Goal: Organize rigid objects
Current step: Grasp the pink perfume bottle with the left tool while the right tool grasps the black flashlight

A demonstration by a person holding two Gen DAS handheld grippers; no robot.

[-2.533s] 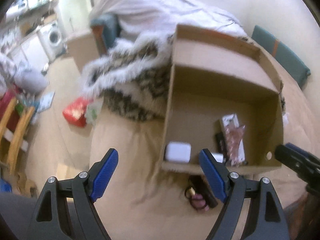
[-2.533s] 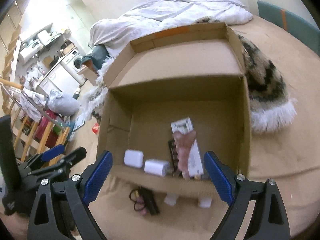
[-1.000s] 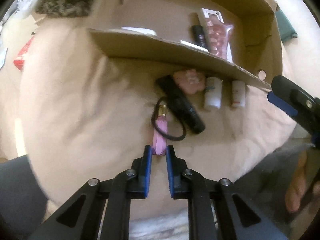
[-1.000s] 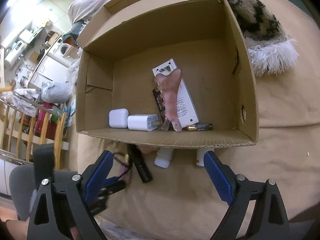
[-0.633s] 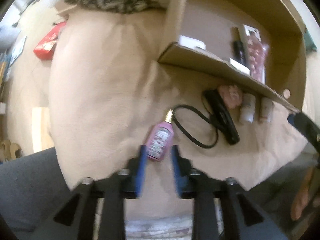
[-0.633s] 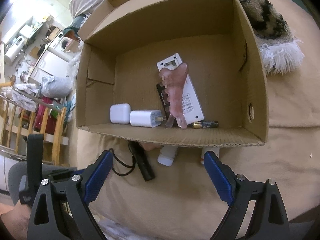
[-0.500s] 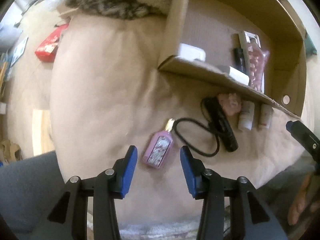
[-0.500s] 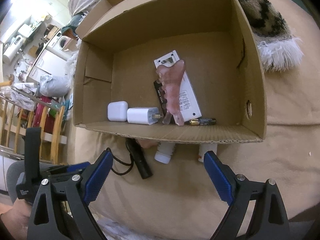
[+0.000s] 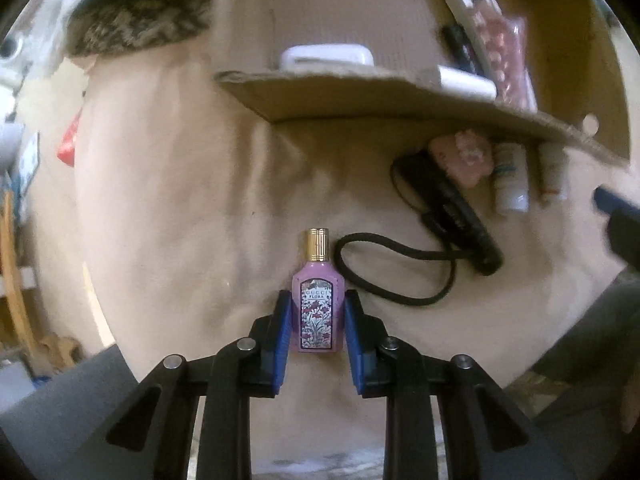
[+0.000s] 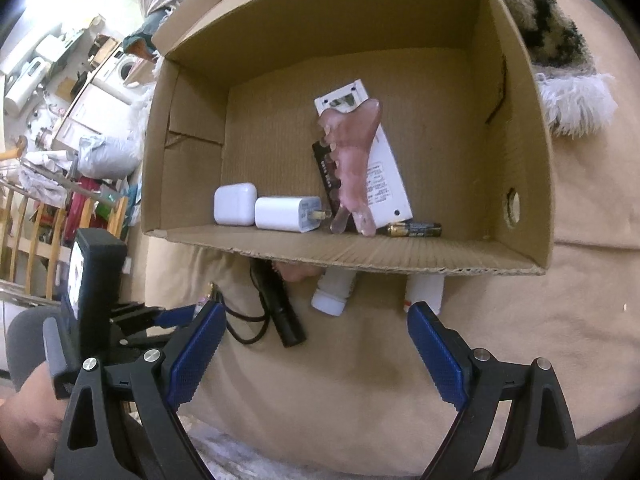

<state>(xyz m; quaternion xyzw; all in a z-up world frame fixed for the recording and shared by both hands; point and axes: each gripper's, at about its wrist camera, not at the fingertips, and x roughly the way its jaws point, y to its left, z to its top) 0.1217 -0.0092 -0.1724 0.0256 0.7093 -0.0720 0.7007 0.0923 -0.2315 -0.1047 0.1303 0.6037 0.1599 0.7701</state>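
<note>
Two blue pads of the left gripper [image 9: 317,330] press against the sides of a pink perfume bottle [image 9: 318,308], which lies flat on the tan blanket [image 9: 168,208] with its gold cap pointing toward the box. The right gripper [image 10: 312,350] hangs over the same blanket with its fingers spread wide and nothing between them.

Just beyond the bottle a black cord loop [image 9: 396,272] curls across the blanket, joined to a black flashlight [image 9: 456,216] lying at a slant. Past the flashlight, tucked at the foot of the box's near wall, sit a pink case [image 9: 464,156], touching the flashlight's far end, and two small white bottles [image 9: 510,180] side by side on their sides.

Further on stands the open cardboard box [image 10: 540,160]. Along its near wall inside lie a white earbud case [image 10: 235,204] and a white charger plug [image 10: 286,214], touching each other, then a pink comb-like scraper [image 10: 352,160] resting across a white carton [image 10: 380,168] and a dark strip. A battery [image 10: 414,230] lies by the carton's near corner.

Behind the box's right side a furry spotted throw [image 10: 556,56] spills over the blanket.
</note>
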